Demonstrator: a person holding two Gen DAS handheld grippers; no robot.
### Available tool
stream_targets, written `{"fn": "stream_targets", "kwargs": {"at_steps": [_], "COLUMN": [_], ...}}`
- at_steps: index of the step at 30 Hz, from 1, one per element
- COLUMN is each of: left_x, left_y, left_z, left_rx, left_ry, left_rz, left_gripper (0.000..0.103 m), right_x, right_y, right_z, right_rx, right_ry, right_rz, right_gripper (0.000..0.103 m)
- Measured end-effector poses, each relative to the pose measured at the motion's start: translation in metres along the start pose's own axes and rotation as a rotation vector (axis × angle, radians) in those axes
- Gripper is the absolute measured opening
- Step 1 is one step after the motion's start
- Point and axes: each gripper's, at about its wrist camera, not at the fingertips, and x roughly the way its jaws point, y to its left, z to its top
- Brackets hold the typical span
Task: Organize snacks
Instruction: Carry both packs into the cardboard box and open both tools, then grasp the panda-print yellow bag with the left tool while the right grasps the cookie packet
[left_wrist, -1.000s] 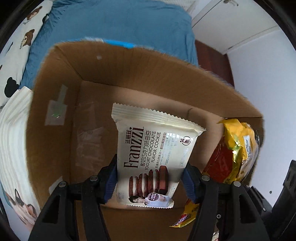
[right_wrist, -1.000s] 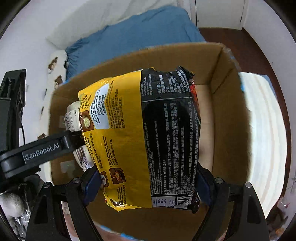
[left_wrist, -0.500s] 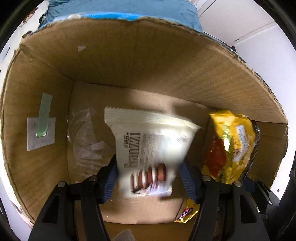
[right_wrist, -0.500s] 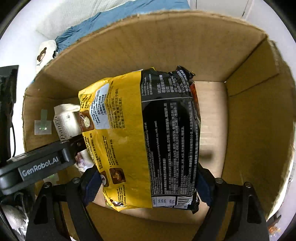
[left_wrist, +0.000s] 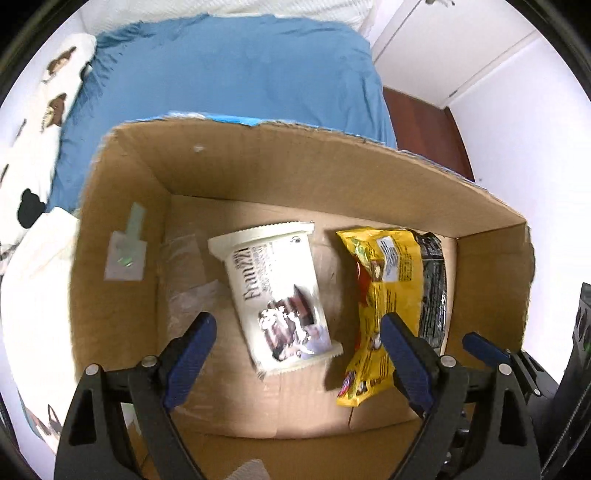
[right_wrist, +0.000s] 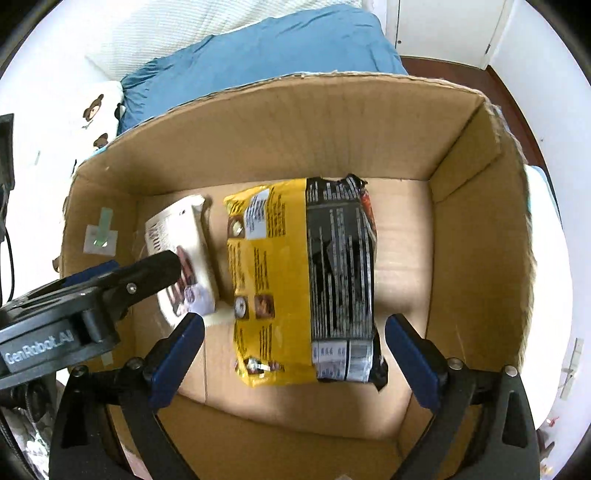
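A white Franzzi cookie pack lies on the floor of an open cardboard box, left of a yellow and black noodle bag. My left gripper is open and empty just above the cookie pack. In the right wrist view the noodle bag lies flat in the box with the cookie pack at its left. My right gripper is open and empty over the bag's near end. The left gripper's finger shows at the left.
A bed with a blue blanket lies behind the box. White bedding with bear prints is at the left. A white wall and cupboard doors stand at the right. A tape patch is on the box's left wall.
Both grippers have opened and let go. The cookie pack and the noodle bag dropped to the box floor. Both grippers have pulled back up from inside the box.
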Motion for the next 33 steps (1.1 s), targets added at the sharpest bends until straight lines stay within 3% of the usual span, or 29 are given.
{"fn": "stream_targets", "kwargs": {"at_steps": [7,16,25,29,33], "left_x": [-0.051,-0.090,-0.135,-0.146,-0.142], "left_y": [-0.005,-0.013,-0.011,-0.001,0.020], "left_z": [-0.034,-0.080,-0.132,-0.167,-0.220], "left_rx": [0.045,0.085,0.088,0.070,0.039], "left_ry": [-0.128,-0.254,-0.308,-0.311,-0.276], "left_rz": [0.047,0.084,0.070,0.060,0.072], "left_gripper": [0.091,0.091,0.091,0.091,0.091], "right_x": [-0.029,-0.072,-0.113,-0.124,-0.114], "right_y": [-0.006,0.001,0.011,0.009,0.010], "right_z": [-0.032,-0.073,-0.120,-0.158,-0.214], "right_rx": [0.012,-0.018,-0.021,-0.005,-0.008], "right_ry": [-0.087,-0.177,-0.238,-0.238,-0.179], "right_rz": [0.001,0.004,0.040,0.092,0.113], "right_gripper": [0.100,0.100,0.100,0.100,0.100]}}
